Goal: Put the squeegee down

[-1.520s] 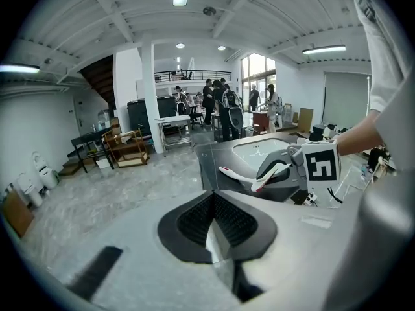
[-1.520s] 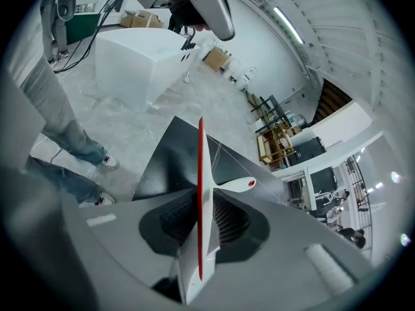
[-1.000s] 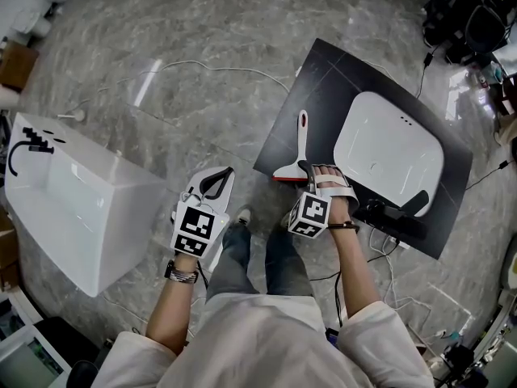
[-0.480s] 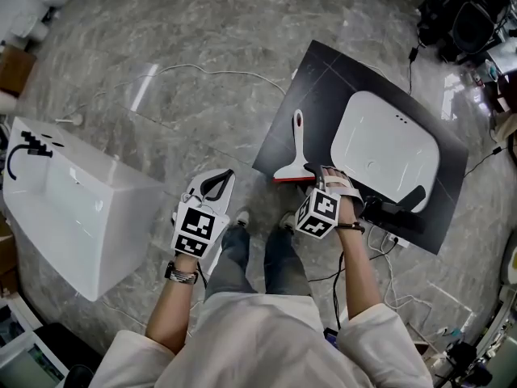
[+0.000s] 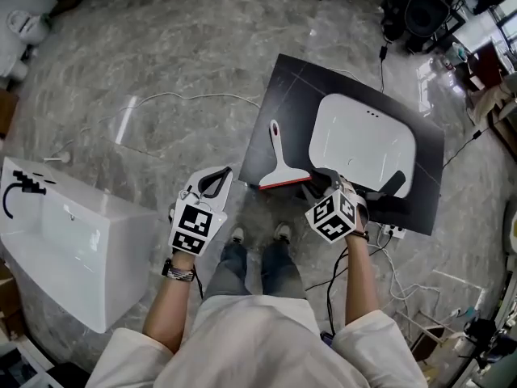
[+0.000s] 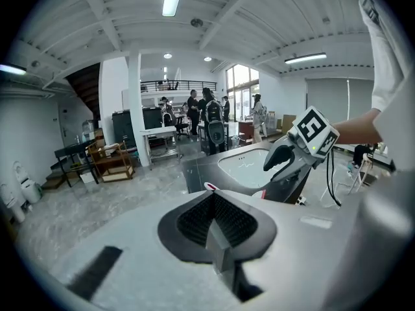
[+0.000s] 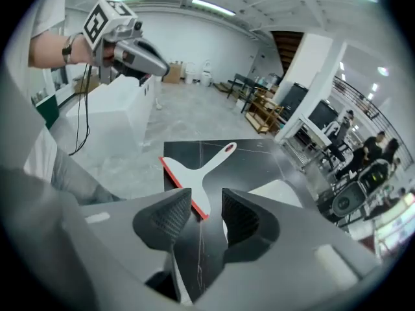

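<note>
1. Your right gripper (image 7: 206,203) hangs above the near edge of the black, faintly veined stone slab (image 5: 299,83). Its jaws are partly apart and closing. Nothing is between the pads; you only see the slab and the tool through the gap.
2. Your left gripper (image 6: 214,203) is off to the side over the grey marble floor (image 5: 161,47), pads pressed together and empty.
3. The white plastic squeegee with the red rubber blade edge (image 5: 279,162) lies flat on that slab, just beside the white oval basin (image 5: 359,144). Its blade is toward you and its handle points away. By the look of it, the put-down is done.
4. Expect it to be light and stiff in the body, with only the red lip soft.
5. If you must take it again, pinch the narrow handle near where it widens into the blade. That part is slim enough for the pads and close to the balance point.
6. The glossy plastic looks slippery, so grip it squarely. Avoid the rubber edge, which would bend.
</note>
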